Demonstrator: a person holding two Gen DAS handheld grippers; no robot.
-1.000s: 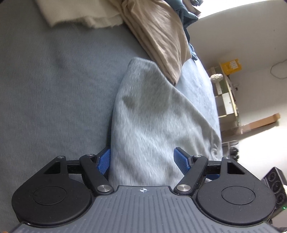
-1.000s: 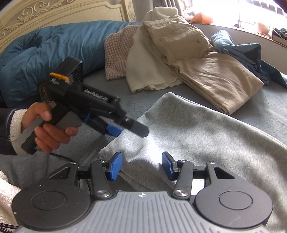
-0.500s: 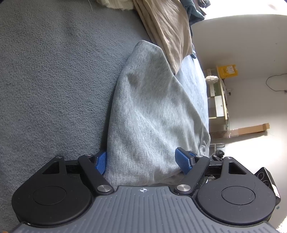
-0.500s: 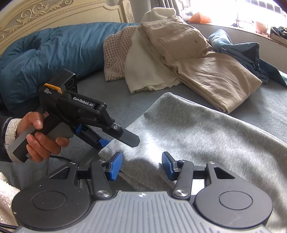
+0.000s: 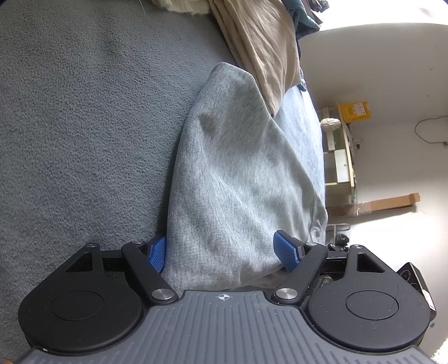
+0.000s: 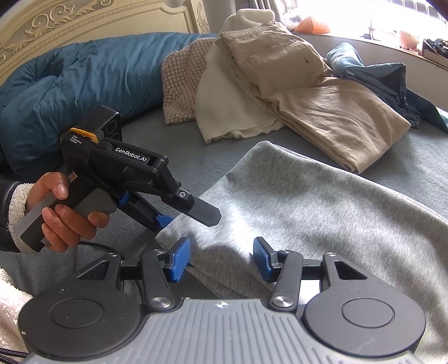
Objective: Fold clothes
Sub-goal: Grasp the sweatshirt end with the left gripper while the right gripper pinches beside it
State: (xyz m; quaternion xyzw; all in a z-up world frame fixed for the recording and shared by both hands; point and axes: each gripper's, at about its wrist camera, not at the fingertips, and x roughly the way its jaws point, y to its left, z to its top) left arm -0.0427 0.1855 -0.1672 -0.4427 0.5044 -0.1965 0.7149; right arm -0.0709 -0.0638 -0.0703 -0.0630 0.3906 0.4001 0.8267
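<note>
A light grey sweatshirt (image 6: 313,212) lies spread on the grey-blue bed cover (image 6: 196,148). Its near left corner (image 5: 232,196) runs between the blue pads of my left gripper (image 5: 221,252), which stands open. In the right wrist view a hand (image 6: 64,221) holds that left gripper (image 6: 186,221), tilted down, with one finger above the corner and the other at its edge. My right gripper (image 6: 221,259) is open over the folded near edge of the sweatshirt. Its pads sit on either side of the fold without pressing it.
Folded beige trousers (image 6: 316,98) lie on a cream garment (image 6: 224,112) behind the sweatshirt, beside a checked cloth (image 6: 179,84). A teal duvet (image 6: 84,84) lies along the headboard (image 6: 70,22). Dark blue clothing (image 6: 386,81) is at the far right. A shelf unit (image 5: 341,156) stands past the bed.
The left gripper has come forward and down onto the sweatshirt's corner and rolled a little. Its jaws now straddle the cloth. The right gripper has kept still.
</note>
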